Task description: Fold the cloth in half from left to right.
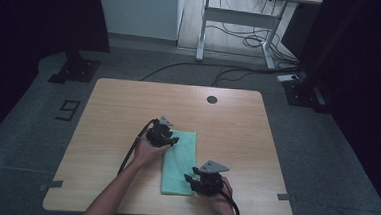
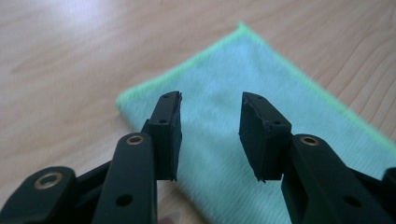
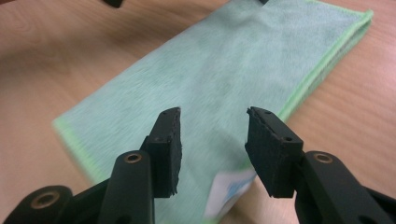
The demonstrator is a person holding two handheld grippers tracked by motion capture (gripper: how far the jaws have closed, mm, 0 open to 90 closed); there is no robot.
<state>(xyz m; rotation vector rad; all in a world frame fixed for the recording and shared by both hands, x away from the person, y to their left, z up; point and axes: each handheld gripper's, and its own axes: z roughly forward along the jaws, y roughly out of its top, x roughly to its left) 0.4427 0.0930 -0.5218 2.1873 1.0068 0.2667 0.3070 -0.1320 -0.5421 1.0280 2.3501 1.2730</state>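
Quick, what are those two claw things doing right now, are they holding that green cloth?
Left gripper: open, fingers apart above the green cloth, holding nothing.
Right gripper: open, fingers apart over the cloth, holding nothing.

You held the left gripper [image 1: 172, 140] at the far left edge of the folded green cloth [image 1: 179, 159] on the table [image 1: 128, 103]; your right gripper [image 1: 192, 179] sat at its near right corner.
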